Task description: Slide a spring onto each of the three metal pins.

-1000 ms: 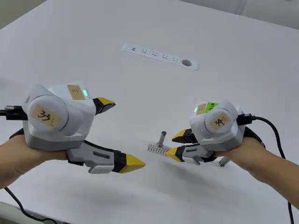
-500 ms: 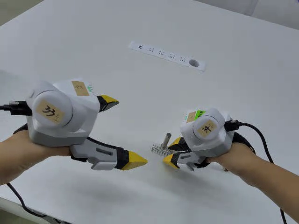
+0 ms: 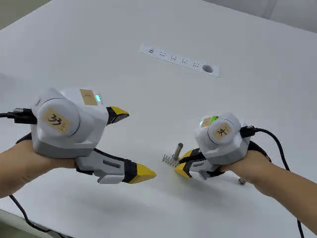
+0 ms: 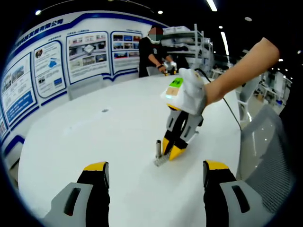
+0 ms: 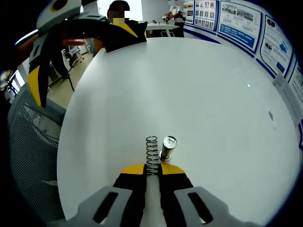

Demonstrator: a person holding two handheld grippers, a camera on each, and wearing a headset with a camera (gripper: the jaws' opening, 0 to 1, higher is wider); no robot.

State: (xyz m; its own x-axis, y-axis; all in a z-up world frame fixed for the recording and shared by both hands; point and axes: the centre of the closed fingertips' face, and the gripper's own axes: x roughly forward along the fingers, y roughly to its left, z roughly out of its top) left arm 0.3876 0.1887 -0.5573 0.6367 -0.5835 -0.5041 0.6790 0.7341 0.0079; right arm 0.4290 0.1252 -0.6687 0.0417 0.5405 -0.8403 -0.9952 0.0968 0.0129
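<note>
Only the right tool (image 3: 182,166) has moved since a second ago, dropping closer to the spring (image 3: 170,159). The left tool (image 3: 132,143) hangs released, jaws wide apart, over the surface (image 3: 148,89). Right of it, the spring lies flat just beside an upright metal pin (image 3: 178,150), its near end clenched between the right tool's tips. A second spring (image 3: 241,181) lies by the right wrist.

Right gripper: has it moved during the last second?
Yes. Against the upright metal pin, the right gripper has slid closer, leftward in the head view, jaws closed on the end of the spring.
</note>
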